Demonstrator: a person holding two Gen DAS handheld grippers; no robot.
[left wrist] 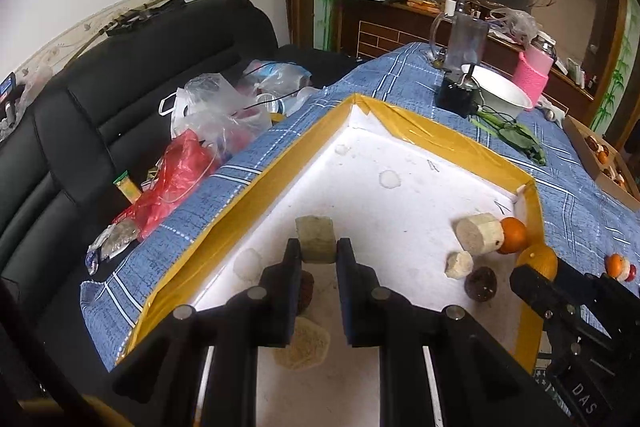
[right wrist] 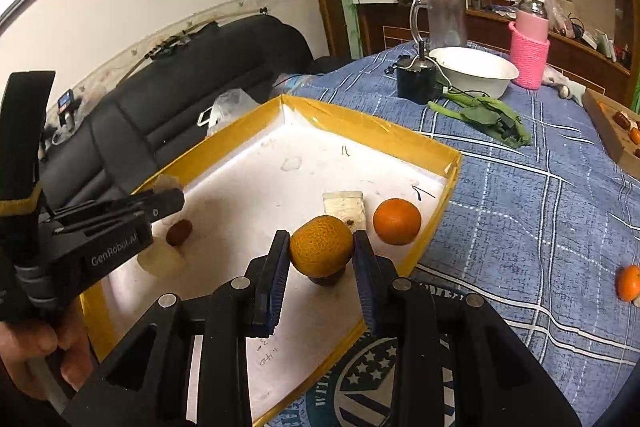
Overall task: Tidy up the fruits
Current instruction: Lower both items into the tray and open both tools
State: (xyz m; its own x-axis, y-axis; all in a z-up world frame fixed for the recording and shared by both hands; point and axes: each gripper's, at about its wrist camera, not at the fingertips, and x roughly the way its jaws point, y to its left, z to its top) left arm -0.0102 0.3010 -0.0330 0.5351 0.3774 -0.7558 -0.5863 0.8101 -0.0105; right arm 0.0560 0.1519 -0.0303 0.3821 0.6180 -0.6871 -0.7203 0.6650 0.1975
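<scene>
A white foam tray (left wrist: 440, 131) with yellow taped rims lies on the blue checked cloth. My left gripper (left wrist: 319, 251) is shut on a pale greenish chunk (left wrist: 316, 237) over the tray's near left part. My right gripper (right wrist: 321, 243) is shut on a rough yellow-orange citrus (right wrist: 322, 245) just above the tray's (right wrist: 372, 125) near right side. In the tray lie a smooth orange (right wrist: 397, 221), a pale block (right wrist: 345, 207), a dark round fruit (left wrist: 481, 284), a brown date (right wrist: 179, 231) and pale pieces (left wrist: 459, 264). The left gripper (right wrist: 172, 199) shows at the left of the right wrist view.
A white bowl (right wrist: 474, 69), pink bottle (right wrist: 529, 51), clear jug (right wrist: 442, 21), black box (right wrist: 416, 83) and green leaves (right wrist: 484, 119) stand beyond the tray. A small orange (right wrist: 628, 281) lies on the cloth at right, near a cardboard box (left wrist: 600, 163). Plastic bags (left wrist: 216, 115) cover the black sofa at left.
</scene>
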